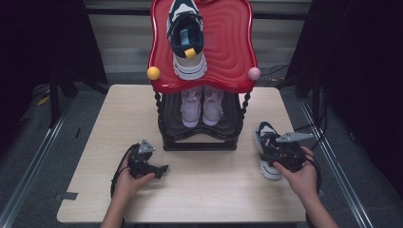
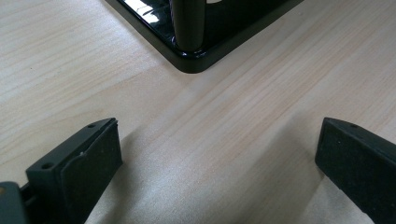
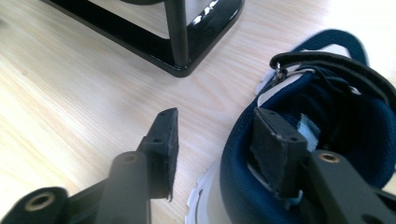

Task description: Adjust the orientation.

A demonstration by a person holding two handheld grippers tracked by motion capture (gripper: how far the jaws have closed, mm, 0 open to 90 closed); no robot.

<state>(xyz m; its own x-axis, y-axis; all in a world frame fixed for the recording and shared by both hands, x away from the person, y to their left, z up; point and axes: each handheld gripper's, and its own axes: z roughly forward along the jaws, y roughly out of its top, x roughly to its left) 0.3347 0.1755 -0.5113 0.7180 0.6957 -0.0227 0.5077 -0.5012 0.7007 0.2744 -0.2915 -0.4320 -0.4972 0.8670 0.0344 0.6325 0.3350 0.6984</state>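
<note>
The right hand-held gripper (image 3: pixel 212 144) straddles the navy sneaker's (image 3: pixel 327 112) collar on the tabletop (image 3: pixel 70 93) beside the shoe rack (image 1: pixel 199 142), jaws apart, not yet clamped. It should pinch the collar wall squarely before lifting. The left hand-held gripper (image 2: pixel 217 158) rests wide apart, holding nothing.

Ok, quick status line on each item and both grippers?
Navy shoe on table: upright, right of the rack, collar wall between the jaws.
Navy shoe on top shelf: upright, placed.
Pale pink pair: side by side on lower shelf.
Red top shelf: one shoe on it.
Right gripper: one jaw inside the shoe, one outside, not visibly clamped.
Left gripper: open, empty, over the table.
</note>
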